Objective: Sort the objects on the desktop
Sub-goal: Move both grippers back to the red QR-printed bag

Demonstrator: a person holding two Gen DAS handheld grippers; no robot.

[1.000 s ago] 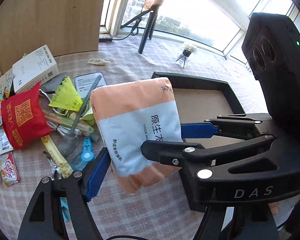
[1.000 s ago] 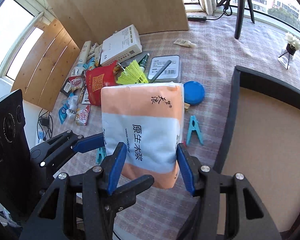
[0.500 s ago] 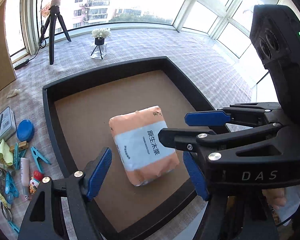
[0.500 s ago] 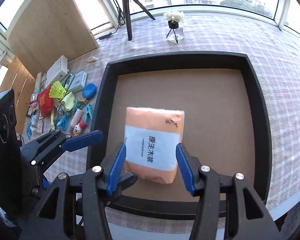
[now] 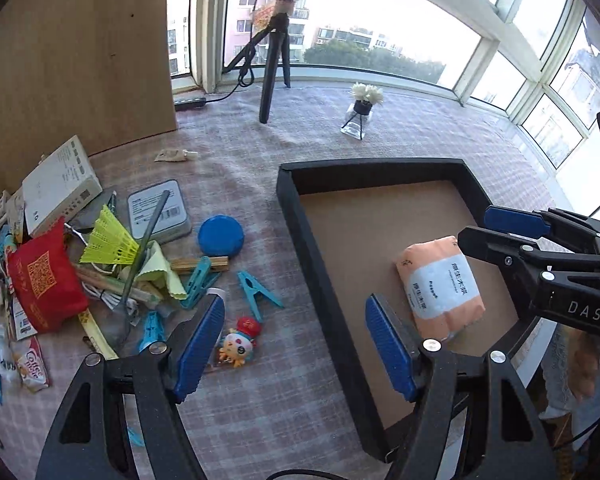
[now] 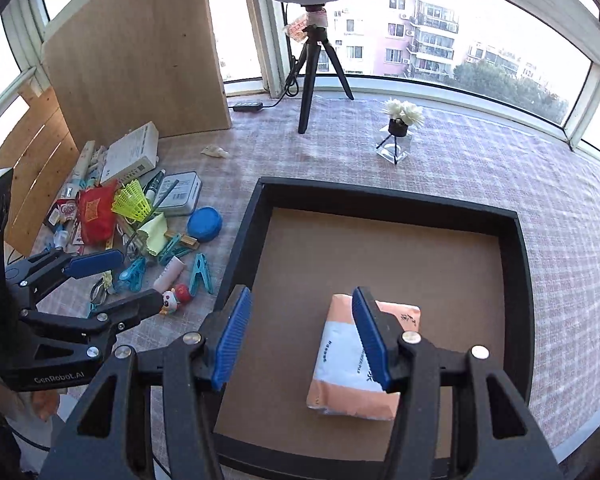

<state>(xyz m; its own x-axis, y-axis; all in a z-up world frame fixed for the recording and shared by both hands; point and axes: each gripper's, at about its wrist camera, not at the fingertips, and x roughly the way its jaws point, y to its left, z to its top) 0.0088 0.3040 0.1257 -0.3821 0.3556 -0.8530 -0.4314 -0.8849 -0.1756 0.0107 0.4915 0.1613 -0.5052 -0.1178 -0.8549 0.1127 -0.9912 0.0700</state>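
An orange and pale blue tissue pack (image 5: pixel 440 286) lies flat inside the black-walled tray (image 5: pixel 312 240), near its front; it also shows in the right wrist view (image 6: pixel 360 364), in the tray (image 6: pixel 240 240). My right gripper (image 6: pixel 302 340) is open and empty, raised above the tray, left of the pack. My left gripper (image 5: pixel 296 350) is open and empty, above the tray's left wall. A heap of small objects lies left of the tray: red pouch (image 5: pixel 44 276), yellow shuttlecock (image 5: pixel 108 240), blue lid (image 5: pixel 220 236), teal clips (image 5: pixel 256 292), doll charm (image 5: pixel 238 340).
A white box (image 5: pixel 58 188), a grey tin (image 5: pixel 158 210) and snack sachets (image 5: pixel 32 364) lie in the heap. A tripod (image 5: pixel 274 60) and a small flower vase (image 5: pixel 362 110) stand at the back. A wooden board (image 5: pixel 72 52) stands at back left.
The tissue pack was carried from over the heap into the tray and let go. Both grippers have since drawn back and turned left; the pack lies still.
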